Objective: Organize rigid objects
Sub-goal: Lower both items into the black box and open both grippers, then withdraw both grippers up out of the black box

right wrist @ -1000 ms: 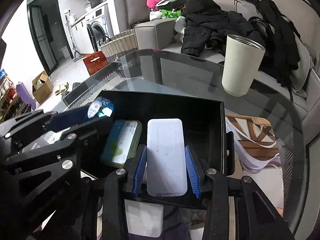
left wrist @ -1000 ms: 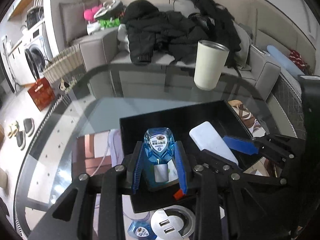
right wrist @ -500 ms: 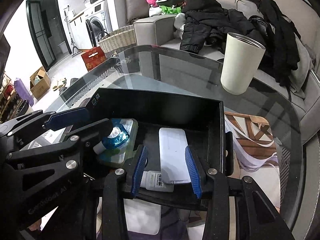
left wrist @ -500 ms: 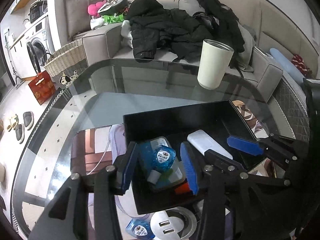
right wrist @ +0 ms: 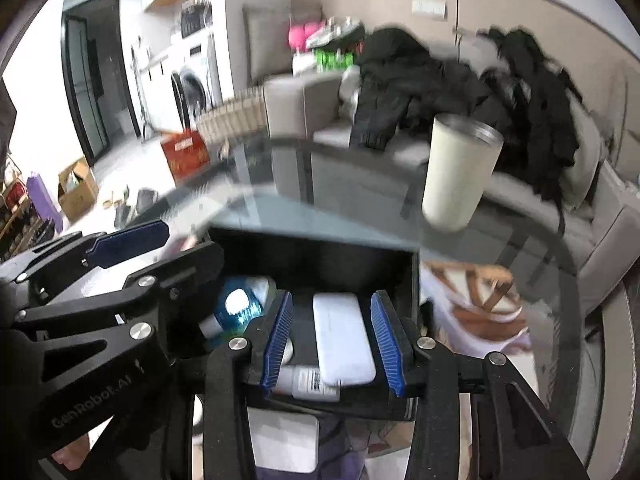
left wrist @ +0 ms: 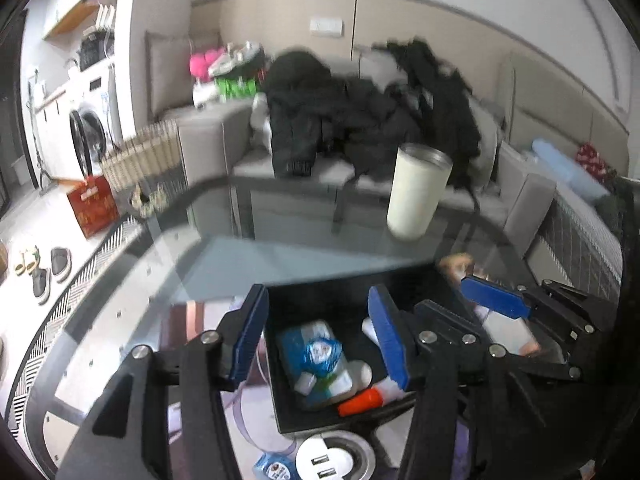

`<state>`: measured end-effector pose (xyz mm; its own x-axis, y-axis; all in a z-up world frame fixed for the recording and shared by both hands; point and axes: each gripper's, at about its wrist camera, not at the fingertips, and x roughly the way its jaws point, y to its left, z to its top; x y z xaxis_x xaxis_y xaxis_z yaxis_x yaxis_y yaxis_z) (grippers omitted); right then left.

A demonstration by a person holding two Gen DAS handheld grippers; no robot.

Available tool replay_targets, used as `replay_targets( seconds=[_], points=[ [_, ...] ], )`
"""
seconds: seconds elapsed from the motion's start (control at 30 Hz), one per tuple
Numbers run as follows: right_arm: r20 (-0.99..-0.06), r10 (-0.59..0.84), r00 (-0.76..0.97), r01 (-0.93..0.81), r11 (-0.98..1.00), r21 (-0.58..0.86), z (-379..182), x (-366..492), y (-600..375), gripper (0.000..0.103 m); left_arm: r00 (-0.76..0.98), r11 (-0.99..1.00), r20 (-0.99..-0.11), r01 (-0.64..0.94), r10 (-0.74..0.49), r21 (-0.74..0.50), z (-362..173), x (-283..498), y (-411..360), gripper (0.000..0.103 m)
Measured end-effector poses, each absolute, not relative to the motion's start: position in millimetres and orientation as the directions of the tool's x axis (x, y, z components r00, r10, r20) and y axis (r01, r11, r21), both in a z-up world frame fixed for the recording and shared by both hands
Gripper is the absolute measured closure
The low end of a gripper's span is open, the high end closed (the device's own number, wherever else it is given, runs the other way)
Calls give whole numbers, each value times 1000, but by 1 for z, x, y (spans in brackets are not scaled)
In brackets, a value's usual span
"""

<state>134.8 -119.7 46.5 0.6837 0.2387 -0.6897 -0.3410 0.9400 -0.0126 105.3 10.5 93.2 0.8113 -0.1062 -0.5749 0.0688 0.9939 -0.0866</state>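
Observation:
A black open box (left wrist: 320, 292) (right wrist: 320, 256) sits on the glass table. In it lie a blue bottle (left wrist: 320, 354) (right wrist: 236, 306) on a teal tin, a white flat case (right wrist: 342, 340) (left wrist: 506, 330), a white tube (right wrist: 308, 380) and an orange-capped tube (left wrist: 366, 398). My left gripper (left wrist: 320, 332) is open above the box's left part, nothing between its pads. My right gripper (right wrist: 334, 340) is open, its pads either side of the white case, apart from it.
A cream tumbler (left wrist: 418, 194) (right wrist: 460, 174) stands on the far side of the glass table (left wrist: 224, 248). A round USB socket (left wrist: 336, 458) and a second blue bottle (left wrist: 274, 468) lie near the front edge. A sofa with dark coats is behind.
My left gripper opened, let the blue bottle drop onto the tin and rose. My right gripper let go of the white case, opened wider and pulled back.

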Motion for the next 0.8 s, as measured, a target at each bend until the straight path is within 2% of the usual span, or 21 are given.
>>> replay_targets(
  seconds=[0.13, 0.4, 0.47, 0.63, 0.8],
  points=[
    [-563, 256, 786, -335, 941, -39, 76, 112, -122, 51, 886, 995, -453, 67, -95, -77, 117, 80, 14, 50],
    [-300, 294, 908, -331, 940, -82, 129, 53, -132, 51, 977, 997, -198, 72, -79, -40, 159, 18, 22, 45],
    [-235, 297, 926, -325, 941, -93, 137, 36, -135, 51, 986, 997, -148, 76, -80, -31, 166, 5, 25, 41],
    [-158, 322, 933, -339, 936, -94, 152, 4, -140, 47, 992, 995, -87, 89, -92, -39, 173, -21, 29, 34],
    [-149, 342, 928, -356, 931, -78, 158, -20, -148, 43, 987, 992, -102, 118, -122, -42, 174, -31, 30, 31]
  ],
)
